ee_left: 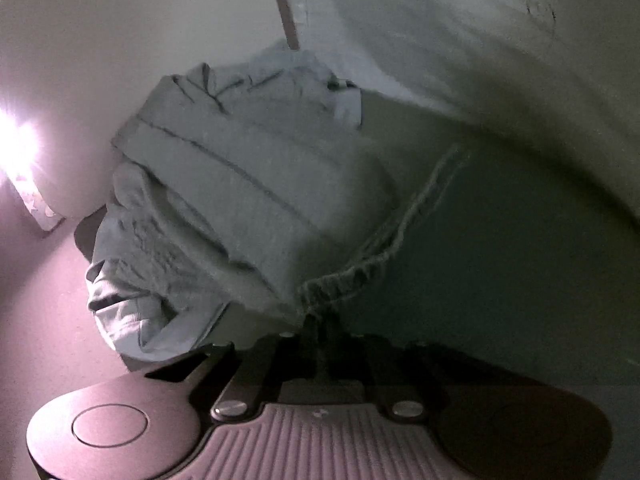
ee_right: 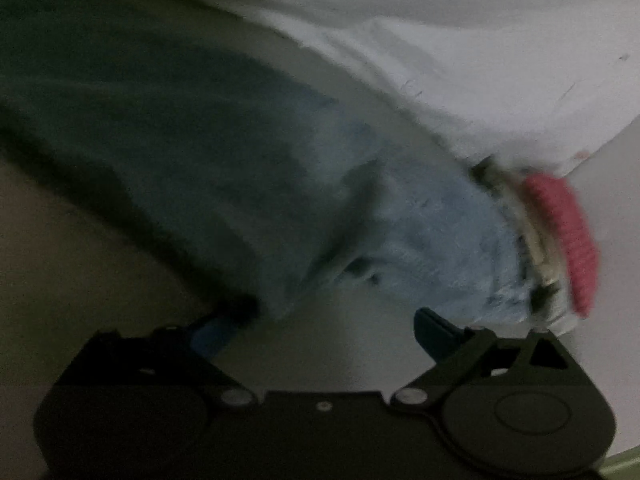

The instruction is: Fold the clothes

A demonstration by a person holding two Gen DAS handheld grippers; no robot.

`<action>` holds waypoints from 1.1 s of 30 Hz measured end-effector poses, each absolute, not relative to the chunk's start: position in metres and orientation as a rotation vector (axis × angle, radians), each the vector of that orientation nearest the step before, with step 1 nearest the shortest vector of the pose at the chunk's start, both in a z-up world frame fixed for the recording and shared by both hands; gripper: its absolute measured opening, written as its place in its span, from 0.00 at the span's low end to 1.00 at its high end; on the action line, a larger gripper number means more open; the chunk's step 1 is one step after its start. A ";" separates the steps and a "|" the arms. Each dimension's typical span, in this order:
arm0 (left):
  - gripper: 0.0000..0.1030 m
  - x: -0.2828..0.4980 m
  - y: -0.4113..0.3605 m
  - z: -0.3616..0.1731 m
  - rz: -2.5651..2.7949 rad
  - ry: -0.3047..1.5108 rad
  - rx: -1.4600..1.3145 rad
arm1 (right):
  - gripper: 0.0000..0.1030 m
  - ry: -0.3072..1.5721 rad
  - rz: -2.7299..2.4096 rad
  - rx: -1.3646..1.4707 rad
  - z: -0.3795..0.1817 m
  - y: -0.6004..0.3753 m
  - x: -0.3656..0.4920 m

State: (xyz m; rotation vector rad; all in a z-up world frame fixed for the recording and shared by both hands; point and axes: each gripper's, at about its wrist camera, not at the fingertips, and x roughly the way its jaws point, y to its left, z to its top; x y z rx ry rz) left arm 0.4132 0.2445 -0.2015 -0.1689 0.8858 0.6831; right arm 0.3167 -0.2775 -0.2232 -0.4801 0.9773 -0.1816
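At left gripper: jaws clamped on hem of dark garment, draped over white surface. Right gripper spread apart, cloth at its left finger. I'd pinch matching edge, then lift evenly.

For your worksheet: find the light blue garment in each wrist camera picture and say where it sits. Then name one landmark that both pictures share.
Left wrist view: the light blue garment fills the centre-left as a crumpled heap; its hem runs down into the shut left gripper.
Right wrist view: it stretches from upper left to right of centre, beyond the open right gripper.
Shared landmark: the white sheet along the top.
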 end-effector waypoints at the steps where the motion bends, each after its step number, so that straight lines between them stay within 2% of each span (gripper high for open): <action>1: 0.25 0.411 0.241 -0.201 0.700 0.878 -0.133 | 0.95 0.989 -0.149 -0.453 -0.218 -0.280 0.313; 2: 0.37 0.407 0.237 -0.199 0.716 0.872 -0.106 | 0.95 0.992 -0.123 -0.424 -0.212 -0.281 0.310; 3: 0.43 0.403 0.234 -0.195 0.727 0.866 -0.089 | 0.95 0.992 -0.091 -0.386 -0.204 -0.283 0.306; 6: 0.51 0.389 0.229 -0.177 0.725 0.822 -0.135 | 0.83 0.959 -0.018 -0.239 -0.179 -0.287 0.298; 7: 0.54 0.384 0.226 -0.171 0.708 0.804 -0.166 | 0.69 0.948 -0.012 -0.187 -0.174 -0.287 0.298; 8: 0.63 0.379 0.223 -0.164 0.690 0.786 -0.196 | 0.57 0.944 -0.023 -0.136 -0.172 -0.287 0.303; 9: 0.66 0.377 0.218 -0.160 0.657 0.780 -0.224 | 0.33 0.949 -0.048 -0.092 -0.173 -0.286 0.310; 10: 0.66 0.377 0.213 -0.158 0.606 0.783 -0.250 | 0.20 0.953 -0.065 -0.046 -0.174 -0.284 0.318; 12: 0.66 0.382 0.202 -0.153 0.508 0.782 -0.275 | 0.12 0.949 -0.068 0.065 -0.177 -0.278 0.337; 14: 0.66 0.390 0.187 -0.149 0.434 0.776 -0.259 | 0.09 0.923 -0.014 0.142 -0.176 -0.261 0.357; 16: 0.71 0.400 0.170 -0.149 0.358 0.770 -0.223 | 0.09 0.901 0.060 0.186 -0.176 -0.238 0.381; 18: 0.80 0.413 0.161 -0.157 0.318 0.772 -0.181 | 0.09 0.889 0.151 0.190 -0.181 -0.207 0.403; 20: 0.80 0.426 0.158 -0.170 0.303 0.787 -0.164 | 0.09 0.891 0.238 0.133 -0.195 -0.172 0.430; 23: 0.80 0.439 0.188 -0.203 0.370 0.877 -0.332 | 0.07 0.916 0.281 0.063 -0.215 -0.129 0.478; 26: 0.83 0.435 0.197 -0.213 0.335 0.832 -0.342 | 0.07 0.903 0.272 0.055 -0.221 -0.100 0.522; 28: 0.88 0.437 0.193 -0.215 0.316 0.829 -0.306 | 0.07 0.901 0.260 0.071 -0.224 -0.082 0.546; 30: 0.96 0.439 0.186 -0.219 0.303 0.819 -0.264 | 0.07 0.901 0.240 0.075 -0.229 -0.067 0.567; 33: 1.00 0.445 0.172 -0.226 0.322 0.806 -0.193 | 0.08 0.866 0.192 0.064 -0.230 -0.050 0.572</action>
